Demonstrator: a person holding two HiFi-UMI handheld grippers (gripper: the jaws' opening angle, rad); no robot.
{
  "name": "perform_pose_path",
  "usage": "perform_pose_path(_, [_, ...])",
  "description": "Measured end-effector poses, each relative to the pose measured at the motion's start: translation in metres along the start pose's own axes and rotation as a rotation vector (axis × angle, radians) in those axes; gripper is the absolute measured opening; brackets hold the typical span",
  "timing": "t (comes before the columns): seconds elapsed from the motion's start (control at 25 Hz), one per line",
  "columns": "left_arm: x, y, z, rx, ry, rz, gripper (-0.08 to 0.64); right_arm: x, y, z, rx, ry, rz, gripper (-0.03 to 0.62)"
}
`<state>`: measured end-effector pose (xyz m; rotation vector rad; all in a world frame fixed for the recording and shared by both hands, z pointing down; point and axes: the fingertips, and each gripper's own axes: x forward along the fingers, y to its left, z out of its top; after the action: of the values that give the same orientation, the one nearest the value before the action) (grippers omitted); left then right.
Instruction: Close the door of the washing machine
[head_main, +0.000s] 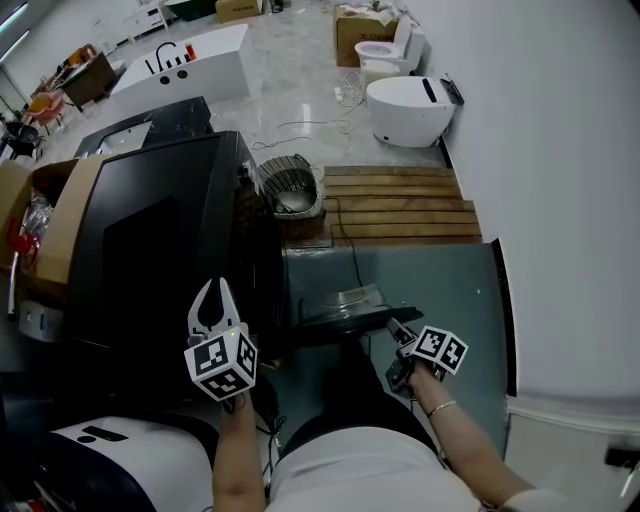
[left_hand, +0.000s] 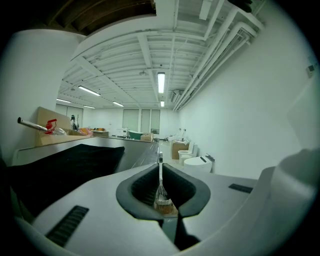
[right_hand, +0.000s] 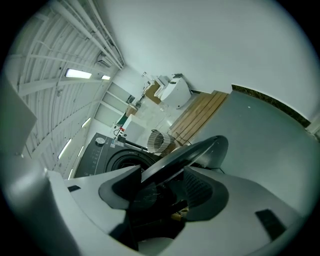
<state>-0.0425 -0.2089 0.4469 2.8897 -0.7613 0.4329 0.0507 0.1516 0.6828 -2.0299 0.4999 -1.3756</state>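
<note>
head view: left gripper (head_main: 214, 290) hovers over the black top of the washing machine (head_main: 150, 235), jaws brought together, nothing in them. right gripper (head_main: 397, 330) sits lower, off to the left gripper's right, its jaws at the near edge of the door (head_main: 345, 308), which is swung out from the machine's front and seen edge-on. well beyond both grippers are a wire basket (head_main: 292, 185), a wooden platform (head_main: 400, 205) and a toilet (head_main: 405, 110). a cardboard box (head_main: 60, 215) is off to the left gripper's left. left gripper view: left gripper (left_hand: 160, 167) jaws meet at the tips and hold nothing. the dark top of the washing machine (left_hand: 65, 170) spreads below and to its left, with the toilet (left_hand: 197, 162) far ahead to its right. right gripper view: right gripper (right_hand: 167, 176) jaws stand wide apart, with the rim of the door (right_hand: 200, 150) running slantwise between them. the right pad is clear of the rim; cannot tell whether the left pad touches it; no clamp on it. the door is open, away from the drum opening (right_hand: 120, 161) ahead and to this gripper's left. further ahead are the wire basket (right_hand: 157, 141), wooden platform (right_hand: 200, 115) and toilet (right_hand: 175, 90).
</note>
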Motion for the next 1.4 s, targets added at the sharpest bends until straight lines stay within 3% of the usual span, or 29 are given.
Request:
perform_pose_path(0.44, [0.019, 0.010, 0.002, 0.013, 0.003, 0.044, 0.024, 0.029, -0.003, 0.004, 0.047, 0.049, -0.041, 0.288])
perform_pose_path(1.4, [0.050, 0.007, -0.002, 0.092, 0.104, 0.077, 0.023, 0.090, 0.047, 0.043, -0.113, 0.096, -0.031, 0.285])
